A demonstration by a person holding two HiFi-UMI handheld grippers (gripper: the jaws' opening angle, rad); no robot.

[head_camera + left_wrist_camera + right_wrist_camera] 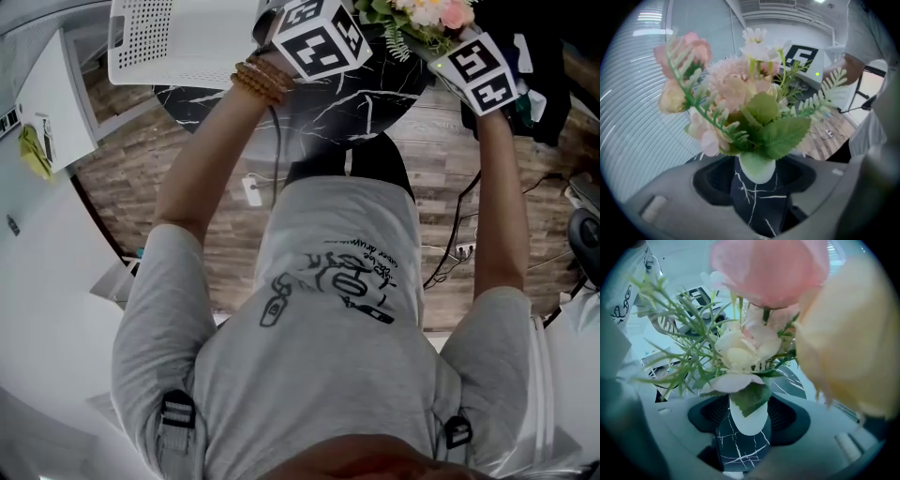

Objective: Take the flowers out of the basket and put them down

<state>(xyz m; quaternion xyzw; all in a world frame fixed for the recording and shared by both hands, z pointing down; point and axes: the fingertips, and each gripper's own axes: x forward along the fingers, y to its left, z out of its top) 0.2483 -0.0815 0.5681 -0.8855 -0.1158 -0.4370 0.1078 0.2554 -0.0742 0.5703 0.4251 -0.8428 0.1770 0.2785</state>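
Finding: the flowers [427,17] are out of the basket [178,42]. The basket sits at the far left, well apart from them. The bunch stands over the far right part of the dark marbled tabletop [356,103], directly between the two tools.

Left tool [757,187]: jaws stand wide. The pale rounded base [757,171] of the bunch sits in the gap, with dark tabletop showing below it. The pads do not appear to press on it.

Right tool [747,427]: also wide open. It faces the same pale base from the opposite side, a leaf lying across the base, and nothing appears to be gripped.

Key relation: the long axis of the bunch runs upright, blooms above and base low. Each tool points down and inward at the base, the left from the left and the right from the right. Neither is clearly nearer, though blooms crowd the right tool's camera.

Assessment: the placing looks nearly done. Whether the base fully bears on the tabletop cannot be confirmed. Any withdrawal should probably run straight back along each tool's own line, since the ferns and leaves overhang both.
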